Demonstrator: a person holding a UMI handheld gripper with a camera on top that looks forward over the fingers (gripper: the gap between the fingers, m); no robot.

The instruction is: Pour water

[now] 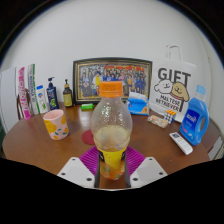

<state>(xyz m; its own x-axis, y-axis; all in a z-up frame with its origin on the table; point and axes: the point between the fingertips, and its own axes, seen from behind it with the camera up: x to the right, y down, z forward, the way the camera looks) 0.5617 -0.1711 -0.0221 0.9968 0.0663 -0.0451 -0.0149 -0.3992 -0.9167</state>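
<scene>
Gripper view showed the bottle standing upright between my two fingers, its orange cap on and yellowish liquid filling roughly its lower third. My gripper was set about the bottle's base, the purple pads close at either side, but I could not tell whether both pads pressed on it or the bottle rested on the table on its own. To the bottle's left, a little farther back, stood a pink cup, the likely place to pour. Behind the bottle leaned a framed photograph; to its right stood a white gift bag and a blue refill pouch, with a remote control lying in front of them. Tubes and small bottles lined the far left.

I judged this the grasping step, with nothing poured yet. Next I would need a firm hold, the cap dealt with, then a lift and carry toward the cup.
</scene>
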